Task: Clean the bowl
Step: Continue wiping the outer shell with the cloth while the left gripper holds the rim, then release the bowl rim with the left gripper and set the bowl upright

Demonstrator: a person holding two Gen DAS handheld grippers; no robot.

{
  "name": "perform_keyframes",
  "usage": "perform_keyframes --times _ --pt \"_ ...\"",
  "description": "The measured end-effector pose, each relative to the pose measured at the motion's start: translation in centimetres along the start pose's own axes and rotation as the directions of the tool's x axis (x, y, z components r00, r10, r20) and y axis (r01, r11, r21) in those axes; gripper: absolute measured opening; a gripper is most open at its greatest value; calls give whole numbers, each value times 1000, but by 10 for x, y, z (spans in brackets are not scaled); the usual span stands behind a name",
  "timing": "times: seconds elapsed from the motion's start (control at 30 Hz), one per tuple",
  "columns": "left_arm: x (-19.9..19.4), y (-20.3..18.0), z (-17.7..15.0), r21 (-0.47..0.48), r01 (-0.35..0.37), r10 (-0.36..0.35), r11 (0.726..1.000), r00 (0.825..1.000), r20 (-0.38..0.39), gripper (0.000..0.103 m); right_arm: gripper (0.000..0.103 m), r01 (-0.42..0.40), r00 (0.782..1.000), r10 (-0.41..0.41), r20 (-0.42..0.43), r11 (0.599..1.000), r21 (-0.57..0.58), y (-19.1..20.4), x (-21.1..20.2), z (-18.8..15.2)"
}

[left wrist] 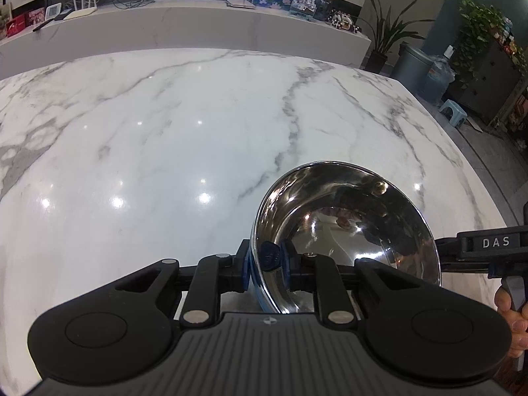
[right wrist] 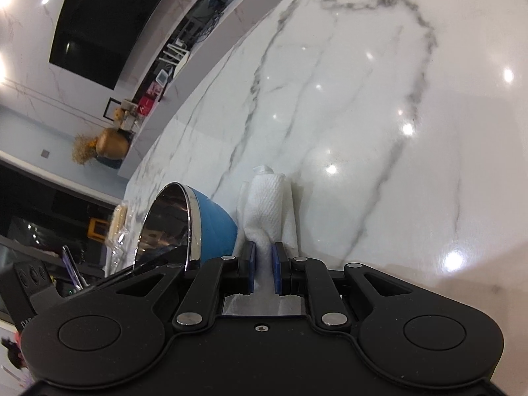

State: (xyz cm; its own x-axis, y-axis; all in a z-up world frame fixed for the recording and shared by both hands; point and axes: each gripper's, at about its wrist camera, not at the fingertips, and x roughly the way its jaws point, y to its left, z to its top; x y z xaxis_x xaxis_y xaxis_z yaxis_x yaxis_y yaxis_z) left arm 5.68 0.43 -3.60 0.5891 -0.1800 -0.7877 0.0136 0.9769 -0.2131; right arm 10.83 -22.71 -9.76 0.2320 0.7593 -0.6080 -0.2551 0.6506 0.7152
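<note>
A steel bowl (left wrist: 346, 224) with a blue outside (right wrist: 214, 227) is tipped on its side above the marble table (left wrist: 165, 138), its mirror-like inside facing the left wrist camera. My left gripper (left wrist: 265, 264) is shut on its rim, one blue pad on the outer wall and the other inside. My right gripper (right wrist: 263, 264) is shut on a folded white paper towel (right wrist: 269, 204), which sticks out ahead of the pads just right of the bowl and outside it. The right gripper's black body (left wrist: 488, 244) shows at the bowl's right, with a hand (left wrist: 510, 313) below it.
A raised marble counter (left wrist: 198, 23) runs along the back with a router, cards and a painting. Plants, a grey bin (left wrist: 409, 66) and a small stool (left wrist: 453, 112) stand beyond the table's right edge. Clear plastic packaging (right wrist: 118, 227) lies near the bowl by the table edge.
</note>
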Motion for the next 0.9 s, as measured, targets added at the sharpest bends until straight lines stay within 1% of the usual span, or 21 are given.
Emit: perform_keyframes --times 0.03,0.13,0.2,0.3,0.37,0.4,0.5,0.6,0.7,0.77,0.83,0.87,0.9 --pt "-2 1 0 -8 -2 2 1000 1000 6 24 12 7 1000 -7 13 1000 -11 2 -2 0" --pt "-8 5 1 -33 4 -4 999 1000 24 28 12 64 995 -59 79 996 -66 11 -9 3" --pt "-12 7 1 -50 15 -13 999 999 35 32 12 125 986 -111 124 986 -109 17 -13 3" --pt "-19 11 2 -68 16 -13 998 998 55 37 11 217 966 -187 178 962 -167 24 -16 2" --pt "-22 14 2 -83 8 -2 997 998 69 37 11 310 941 -267 207 925 -220 30 -15 0" --pt "-23 16 3 -93 0 7 996 997 74 37 11 337 933 -290 212 912 -235 31 -14 -2" --pt "-25 19 3 -112 -18 27 994 996 82 38 11 435 898 -384 215 849 -299 32 -6 -8" --pt "-27 20 3 -116 -37 47 993 995 89 41 12 467 884 -419 209 816 -340 32 2 -14" --pt "-30 18 1 -100 -47 57 994 994 96 42 12 493 870 -442 219 789 -367 36 1 -14" --pt "-34 18 0 -92 -37 47 995 994 103 46 13 503 864 -449 227 782 -367 41 -2 -14" --pt "-39 18 -1 -90 -3 13 996 994 111 53 14 512 858 -450 246 782 -356 46 -10 -14" --pt "-41 17 -3 -88 12 -3 996 994 112 55 15 516 855 -449 259 780 -354 49 -13 -14" --pt "-43 16 -4 -83 16 -6 996 994 112 59 25 522 851 -448 273 777 -352 51 -17 -15"
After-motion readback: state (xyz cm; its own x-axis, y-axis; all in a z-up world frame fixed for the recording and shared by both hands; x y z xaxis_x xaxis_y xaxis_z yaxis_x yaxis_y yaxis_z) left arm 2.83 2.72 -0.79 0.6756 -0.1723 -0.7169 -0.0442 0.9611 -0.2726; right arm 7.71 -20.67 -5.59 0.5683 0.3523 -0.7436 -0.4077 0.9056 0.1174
